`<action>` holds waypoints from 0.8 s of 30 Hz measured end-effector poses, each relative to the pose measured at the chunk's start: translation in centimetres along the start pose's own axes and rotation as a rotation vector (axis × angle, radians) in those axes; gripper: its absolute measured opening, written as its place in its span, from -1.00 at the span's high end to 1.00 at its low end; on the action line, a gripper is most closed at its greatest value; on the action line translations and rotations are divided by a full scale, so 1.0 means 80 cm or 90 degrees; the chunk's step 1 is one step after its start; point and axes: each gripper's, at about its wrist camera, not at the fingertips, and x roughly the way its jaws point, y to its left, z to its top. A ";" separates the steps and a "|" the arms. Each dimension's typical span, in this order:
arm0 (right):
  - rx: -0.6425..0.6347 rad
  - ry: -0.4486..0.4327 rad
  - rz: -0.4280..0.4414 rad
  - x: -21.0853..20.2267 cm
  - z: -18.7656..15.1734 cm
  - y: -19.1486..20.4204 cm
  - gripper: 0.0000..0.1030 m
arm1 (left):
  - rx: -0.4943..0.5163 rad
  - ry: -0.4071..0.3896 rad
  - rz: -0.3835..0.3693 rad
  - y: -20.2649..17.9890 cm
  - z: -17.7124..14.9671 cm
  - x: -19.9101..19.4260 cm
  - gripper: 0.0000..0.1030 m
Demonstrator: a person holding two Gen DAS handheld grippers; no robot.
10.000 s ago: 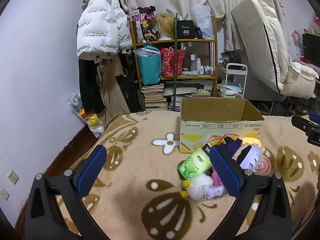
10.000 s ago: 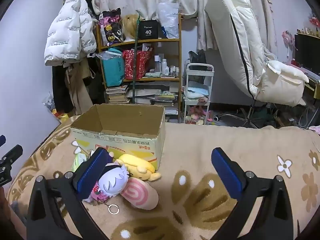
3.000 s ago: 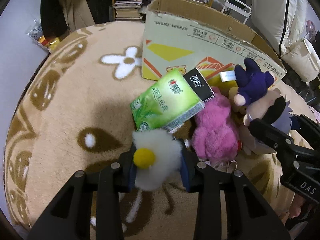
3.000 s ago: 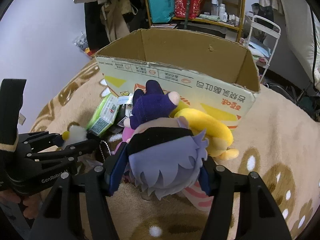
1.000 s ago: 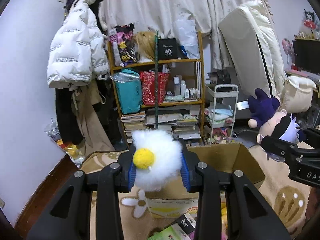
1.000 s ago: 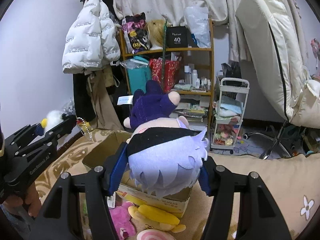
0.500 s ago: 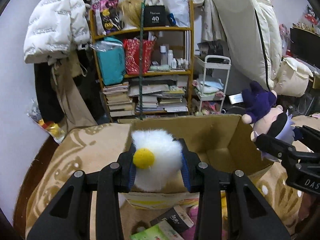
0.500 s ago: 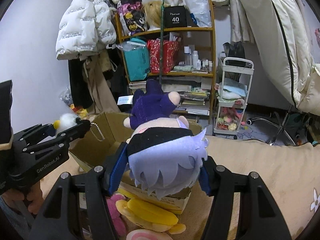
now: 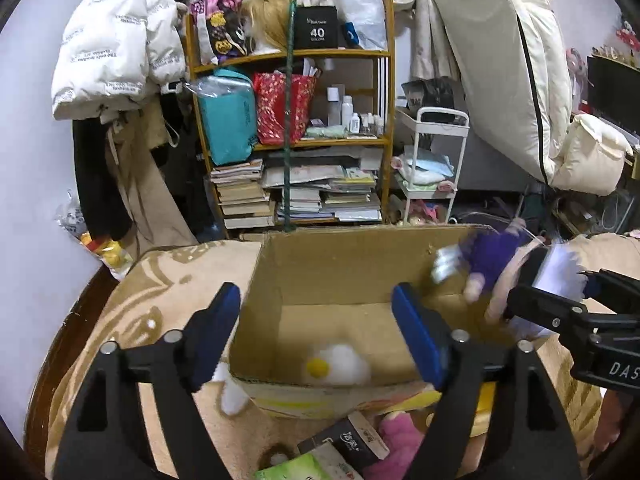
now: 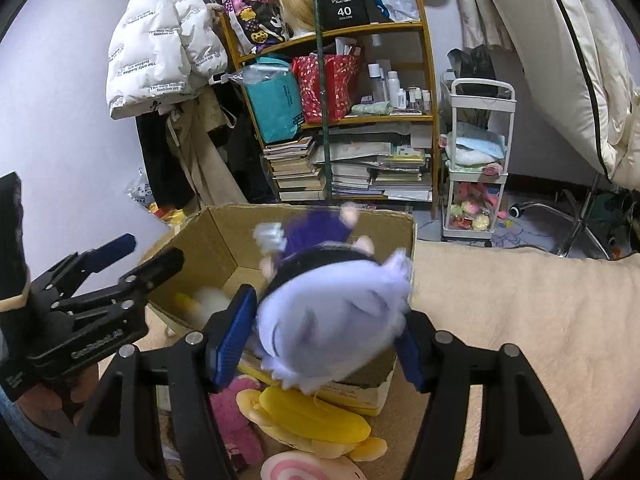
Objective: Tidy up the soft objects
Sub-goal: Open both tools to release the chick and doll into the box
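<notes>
1. The left tool (image 9: 316,330) is hanging over the cardboard box (image 9: 340,268), its jaws having just been opening, with nothing between them.
2. The white fluffy toy (image 9: 338,364) is lying inside the box near the front wall.
3. The right tool (image 10: 326,340) is loosening, its jaws having just been opening; the blurred purple-haired doll (image 10: 328,316) is sitting between them above the box's right corner.

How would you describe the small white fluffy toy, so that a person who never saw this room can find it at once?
Find the open cardboard box standing on the beige flowered blanket. Look down inside it, close to the near wall: the white fluffy toy is there. It is the only round white ball of fur with a yellow pompom; the nearby doll has pale purple hair.
</notes>
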 end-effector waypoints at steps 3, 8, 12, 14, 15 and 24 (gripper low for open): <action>0.006 -0.015 -0.003 -0.007 0.002 -0.001 -0.76 | 0.002 0.005 0.007 0.002 -0.001 -0.005 -0.57; -0.001 -0.054 -0.038 -0.030 0.004 0.001 -1.00 | -0.009 0.022 0.004 0.013 0.001 -0.019 -0.70; 0.000 -0.083 -0.044 -0.053 0.008 0.000 -1.00 | 0.013 0.016 0.009 0.012 0.001 -0.046 -0.76; 0.000 -0.086 -0.048 -0.062 0.010 0.000 -1.00 | 0.026 0.007 0.022 0.011 0.001 -0.062 -0.85; 0.001 -0.088 -0.050 -0.069 0.011 -0.001 -1.00 | 0.029 0.004 0.026 0.012 0.000 -0.071 -0.85; 0.033 -0.077 -0.034 -0.113 -0.002 0.001 -1.00 | 0.011 0.051 0.032 0.020 -0.036 -0.124 -0.85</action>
